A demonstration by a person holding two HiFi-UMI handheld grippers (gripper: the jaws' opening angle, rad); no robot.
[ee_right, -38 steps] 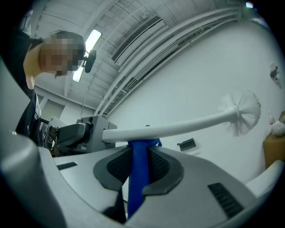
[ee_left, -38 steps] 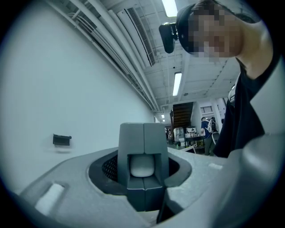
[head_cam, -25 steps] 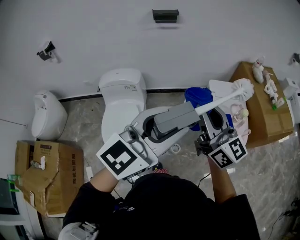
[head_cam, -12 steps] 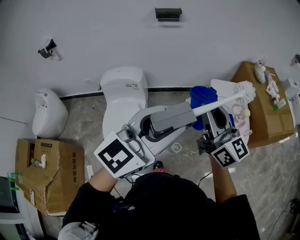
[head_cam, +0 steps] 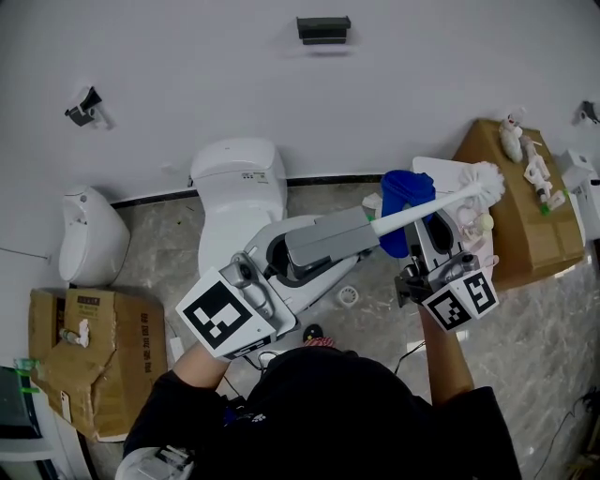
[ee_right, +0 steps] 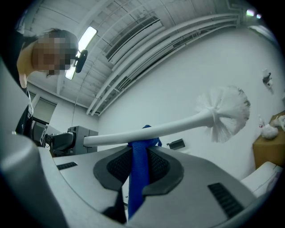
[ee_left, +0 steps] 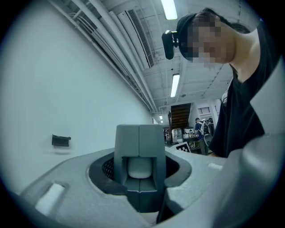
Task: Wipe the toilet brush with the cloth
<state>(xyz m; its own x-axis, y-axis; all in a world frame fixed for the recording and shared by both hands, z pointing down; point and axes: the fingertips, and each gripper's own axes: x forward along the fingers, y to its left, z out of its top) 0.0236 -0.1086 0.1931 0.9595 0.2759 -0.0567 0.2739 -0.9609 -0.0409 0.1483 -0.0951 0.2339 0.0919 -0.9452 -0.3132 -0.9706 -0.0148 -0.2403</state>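
Head view, near to far.

- Left gripper (head_cam: 361,234): jaws together, clamped on the butt end of the toilet brush (head_cam: 427,206). The rounded white handle tip shows between the two grey pads in the left gripper view. Its marker cube (head_cam: 225,317) sits at 7 o'clock from the jaws; black-and-white square pattern, no text.
- Right gripper (head_cam: 427,230): jaws pressed together on the blue cloth (head_cam: 405,195). The right gripper view shows a blue strip pinched between the jaws and running up to the handle. Marker cube (head_cam: 459,300) at 5 o'clock, pattern only.
- Brush: plain white, slightly curved shaft, held in the air and pointing toward 2 o'clock from the left jaws. The white bristle head is round and fluffy. The cloth wraps the shaft partway along, between the left jaws and the bristles.
- Toilet (head_cam: 239,187) at 10 o'clock from the left jaws; the tank label is too small to read.
- Cardboard box (head_cam: 103,347) at 8 o'clock; its label is unreadable. Second box (head_cam: 516,234) at 3 o'clock, with small white items on top.
- Dark wall fitting (head_cam: 323,28) at 12 o'clock.
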